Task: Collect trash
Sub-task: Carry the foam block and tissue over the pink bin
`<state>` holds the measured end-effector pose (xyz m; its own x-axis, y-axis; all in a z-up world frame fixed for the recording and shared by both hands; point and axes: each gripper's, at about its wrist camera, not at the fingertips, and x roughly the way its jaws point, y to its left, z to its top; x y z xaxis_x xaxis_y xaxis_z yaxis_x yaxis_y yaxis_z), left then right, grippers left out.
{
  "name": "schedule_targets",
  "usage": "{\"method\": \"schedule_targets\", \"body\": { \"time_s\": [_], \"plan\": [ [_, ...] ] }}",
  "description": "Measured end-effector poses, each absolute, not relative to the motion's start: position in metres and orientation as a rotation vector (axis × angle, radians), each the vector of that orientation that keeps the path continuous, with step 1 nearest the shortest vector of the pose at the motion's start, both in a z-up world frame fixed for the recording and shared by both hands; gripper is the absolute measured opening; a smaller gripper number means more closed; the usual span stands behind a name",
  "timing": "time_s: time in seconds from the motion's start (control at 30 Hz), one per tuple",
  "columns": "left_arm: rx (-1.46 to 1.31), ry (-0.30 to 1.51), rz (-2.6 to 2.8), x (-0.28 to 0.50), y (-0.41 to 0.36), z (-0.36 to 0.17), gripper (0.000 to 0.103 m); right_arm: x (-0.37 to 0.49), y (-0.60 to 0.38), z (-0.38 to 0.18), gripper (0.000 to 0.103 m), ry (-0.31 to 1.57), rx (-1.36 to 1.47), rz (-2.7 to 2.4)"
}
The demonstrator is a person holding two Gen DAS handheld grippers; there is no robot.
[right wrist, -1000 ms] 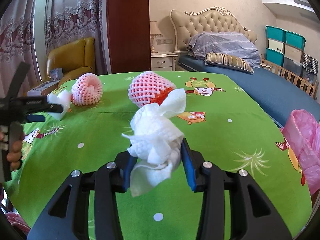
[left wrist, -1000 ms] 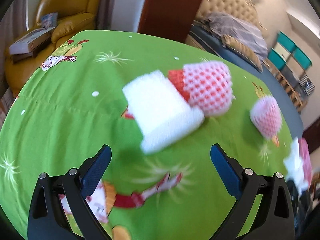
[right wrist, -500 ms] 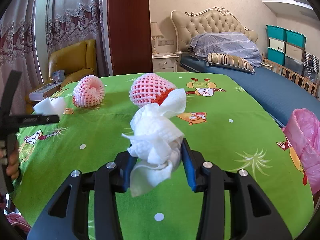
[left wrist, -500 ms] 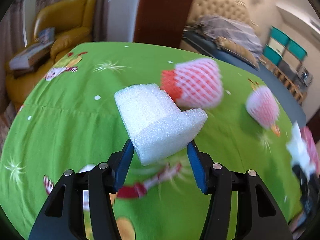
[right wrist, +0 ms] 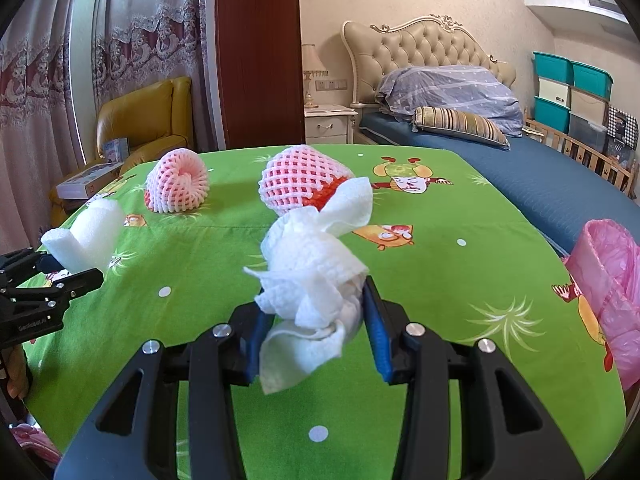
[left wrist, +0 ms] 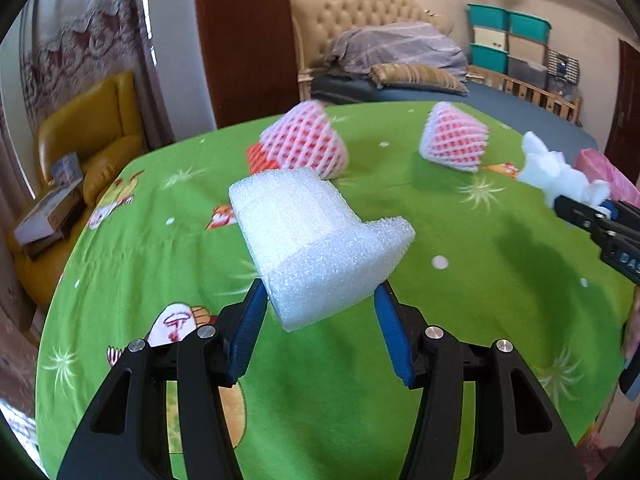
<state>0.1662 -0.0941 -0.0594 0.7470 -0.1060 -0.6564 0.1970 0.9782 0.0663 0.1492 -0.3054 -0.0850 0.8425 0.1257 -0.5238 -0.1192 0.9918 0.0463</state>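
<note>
My left gripper [left wrist: 318, 312] is shut on a white foam block [left wrist: 316, 244] and holds it above the green tablecloth [left wrist: 160, 280]. The block also shows in the right wrist view [right wrist: 86, 236]. My right gripper [right wrist: 316, 316] is shut on a crumpled white paper towel [right wrist: 316, 268], also seen at the right of the left wrist view [left wrist: 560, 178]. Two pink foam fruit nets lie on the table: one near the middle [right wrist: 302, 178] [left wrist: 304, 146] and one farther off [right wrist: 178, 186] [left wrist: 456, 140].
A pink plastic bag [right wrist: 612, 292] hangs at the table's right edge. A yellow armchair [right wrist: 148, 120] with a box stands behind the table on the left. A bed [right wrist: 480, 132] and stacked storage bins [right wrist: 568, 88] fill the back right.
My left gripper closed on the foam block, lifted it off the table and swung right. My right gripper kept its hold on the paper towel and barely moved.
</note>
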Motion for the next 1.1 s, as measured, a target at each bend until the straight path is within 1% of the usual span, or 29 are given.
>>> {"method": "schedule_targets", "body": {
  "time_s": [0.4, 0.8, 1.1],
  "plan": [
    [0.164, 0.684, -0.187, 0.157, -0.105, -0.054, 0.052, 0.139, -0.312, -0.076, 0.042, 0.514, 0.051, 0.142],
    [0.191, 0.68, -0.201, 0.152, -0.113, -0.053, 0.052, 0.11, -0.315, -0.073, 0.042, 0.511, 0.057, 0.178],
    [0.261, 0.659, -0.282, 0.144, -0.147, -0.045, 0.052, 0.089, -0.32, -0.064, 0.042, 0.492, 0.032, 0.195]
  ]
}}
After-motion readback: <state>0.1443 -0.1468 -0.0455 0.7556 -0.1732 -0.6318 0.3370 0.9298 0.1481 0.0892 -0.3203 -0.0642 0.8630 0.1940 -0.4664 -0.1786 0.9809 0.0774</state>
